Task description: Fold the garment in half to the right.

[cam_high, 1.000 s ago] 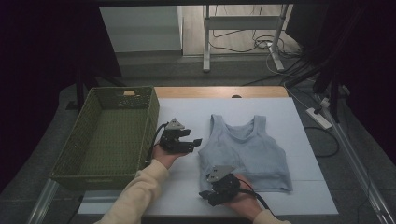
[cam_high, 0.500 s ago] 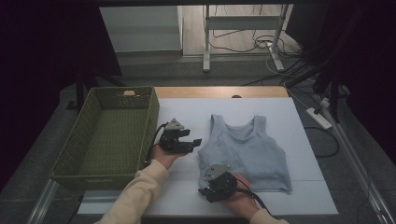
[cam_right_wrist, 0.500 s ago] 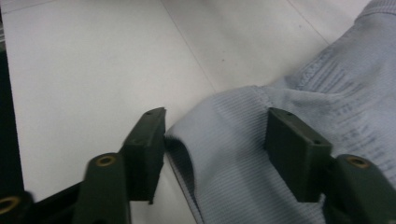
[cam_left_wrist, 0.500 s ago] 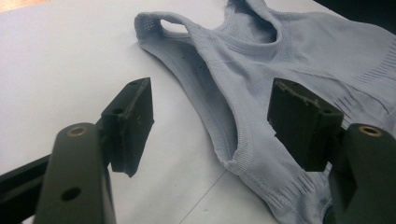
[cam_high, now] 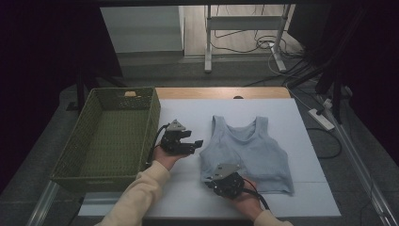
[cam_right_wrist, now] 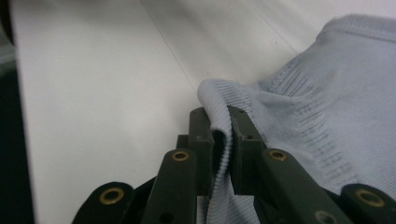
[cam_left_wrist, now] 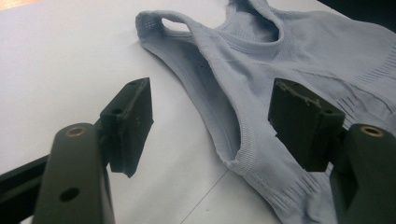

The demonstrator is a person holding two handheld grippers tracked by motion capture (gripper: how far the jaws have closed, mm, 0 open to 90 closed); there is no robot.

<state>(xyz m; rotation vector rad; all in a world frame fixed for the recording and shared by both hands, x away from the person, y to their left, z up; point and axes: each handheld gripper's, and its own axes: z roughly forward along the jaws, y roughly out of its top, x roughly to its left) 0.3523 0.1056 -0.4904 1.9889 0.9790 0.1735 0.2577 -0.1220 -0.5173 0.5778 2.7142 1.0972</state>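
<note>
Right gripper (cam_right_wrist: 219, 135), jaws having just closed, is pinching the hem corner of the pale blue ribbed knit tank top (cam_high: 249, 150) lying flat on the white table (cam_high: 197, 117). Left gripper (cam_left_wrist: 210, 121) is hovering open-jawed just beside the top's armhole edge, between it and the green woven basket (cam_high: 113, 136).

Bare table surface (cam_high: 188, 188) is left free between both grippers; passage at nine o'clock is blocked by the basket (cam_high: 101, 176).

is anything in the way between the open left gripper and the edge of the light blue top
Nothing visible. The left gripper has its jaws open, with the side edge of the light blue top lying on bare white table just ahead. The right gripper already pinches the hem corner.
</note>
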